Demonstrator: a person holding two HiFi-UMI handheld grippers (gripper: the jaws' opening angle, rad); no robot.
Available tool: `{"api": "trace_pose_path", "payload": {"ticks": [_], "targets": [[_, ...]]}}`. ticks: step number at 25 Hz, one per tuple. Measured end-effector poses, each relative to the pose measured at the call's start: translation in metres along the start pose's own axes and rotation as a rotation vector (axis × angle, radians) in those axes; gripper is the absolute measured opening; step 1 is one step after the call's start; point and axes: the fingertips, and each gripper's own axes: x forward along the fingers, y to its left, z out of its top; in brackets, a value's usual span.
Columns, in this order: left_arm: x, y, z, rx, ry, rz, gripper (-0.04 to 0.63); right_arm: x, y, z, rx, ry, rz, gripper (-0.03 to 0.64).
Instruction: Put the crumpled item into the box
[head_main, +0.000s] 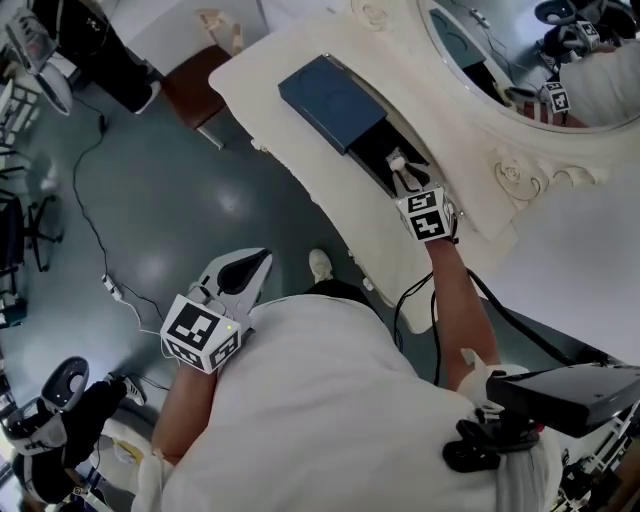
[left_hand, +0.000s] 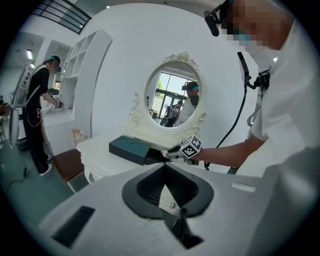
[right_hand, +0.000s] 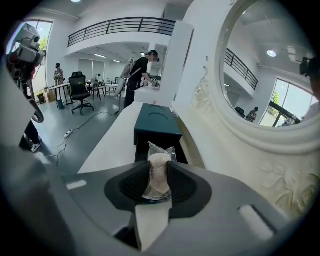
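Where the box (head_main: 330, 98) stands open: the right tool (head_main: 402, 172) is poised right over the black opening, pointing down at it!
Right tool: clamped on the crumpled item (right_hand: 160, 159), a pad pressing in on each side.
Crumpled item: a pale lump in clear, crinkled wrap, up off the desk (head_main: 262, 80) and held above the box's open end. Whether it touches the box, can't tell.
Box: dark teal, lying flat on the white desk. The teal cover sits over the far part and the black inside shows at the end nearer the right tool.
Left tool (head_main: 256, 262): jaws together, nothing between them, out over the grey floor (head_main: 150, 200) and well apart from the desk.
Mirror (head_main: 500, 70): oval, in an ornate white frame, just behind the box.
Chair (head_main: 195, 90): brown seat, at the desk's far end.
Background: a person (right_hand: 137, 75) in dark clothes stands at a counter beyond the desk.
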Motion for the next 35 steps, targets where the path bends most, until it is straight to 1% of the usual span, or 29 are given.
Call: {"api": "trace_pose_path", "payload": {"ticks": [9,15,20,26,35], "targets": [[-0.007,0.018,-0.002,-0.044,0.001,0.090,0.002,0.054,-0.007,0.014,-0.075,0.063,0.034,0.109],[-0.007,0.028,-0.002,-0.066,0.003,0.126,0.002,0.083,-0.007,0.012,-0.124,0.117,0.059,0.109],[-0.005,0.032,-0.001,-0.075,0.004,0.136,0.002,0.094,-0.003,0.009,-0.146,0.146,0.077,0.112],[-0.001,0.034,0.001,-0.077,0.001,0.138,0.002,0.099,-0.003,0.010,-0.153,0.152,0.094,0.123],[-0.004,0.032,-0.001,-0.073,-0.004,0.127,0.002,0.094,0.000,0.008,-0.144,0.146,0.101,0.170]]}}
